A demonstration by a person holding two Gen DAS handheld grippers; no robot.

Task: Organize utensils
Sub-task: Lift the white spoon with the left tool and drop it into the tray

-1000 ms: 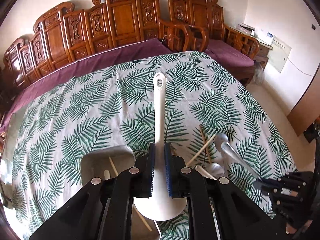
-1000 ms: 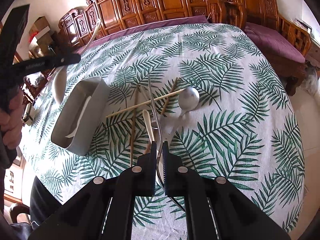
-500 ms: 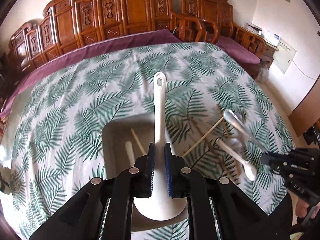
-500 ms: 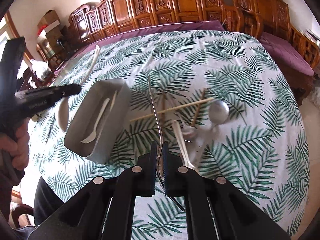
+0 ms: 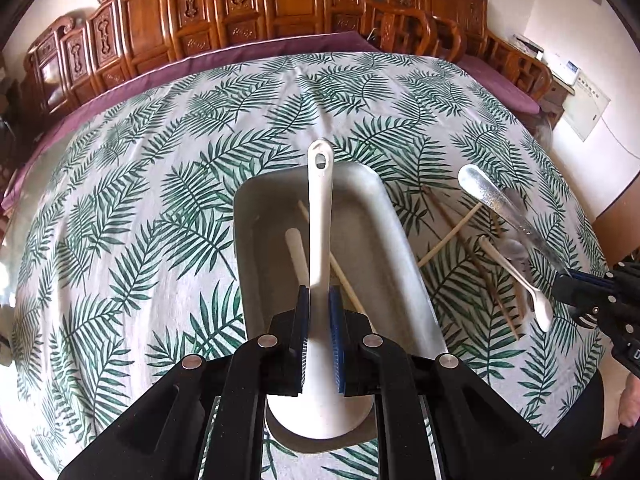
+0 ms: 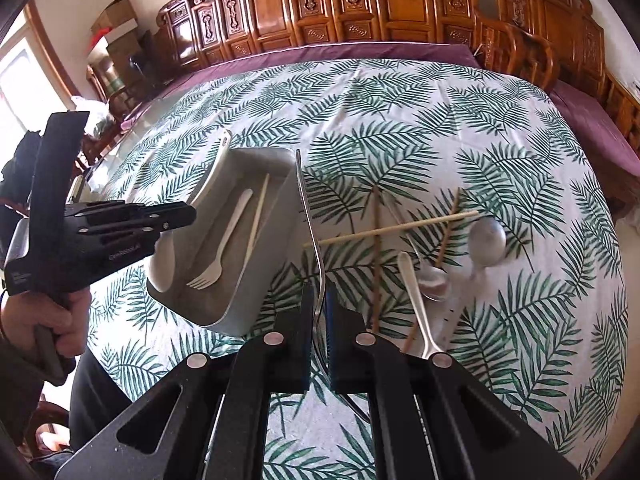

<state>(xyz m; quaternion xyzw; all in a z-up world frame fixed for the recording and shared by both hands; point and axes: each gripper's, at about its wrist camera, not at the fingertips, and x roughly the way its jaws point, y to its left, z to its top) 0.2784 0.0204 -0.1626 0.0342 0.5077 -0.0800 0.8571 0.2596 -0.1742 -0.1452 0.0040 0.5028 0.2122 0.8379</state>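
Left tongs point(image 5: 319, 332) clamped on the neck of a white plastic rice paddle point(image 5: 320, 216), blade tucked under the pads, handle running straight out to 12 o'clock. Directly below: the grey tray point(image 5: 384, 216), long axis also 6 to 12, so paddle and tray lined up lengthwise, paddle handle tip just over the far rim. Already in the tray: a white plastic fork point(image 6: 224, 240) and a pale chopstick point(image 6: 258, 216).

Right tongs point(image 6: 319, 312) pinched on a thin metal utensil point(image 6: 308, 216), probably a spoon, head hidden below the pads, handle arcing to 12 o'clock. From here the tray sits at 10 to 11 o'clock, just beside the metal handle, tilted off its line. Left side clearly the nearer; judged next: a straight lowering and release for the paddle, a swing toward 10 o'clock for the metal piece.

Farther out on the surface point(image 6: 440, 120), toward 1 to 2 o'clock: crossed chopsticks point(image 6: 392, 230), a white spoon point(image 6: 416, 304), metal spoons point(image 6: 486, 240) waiting.
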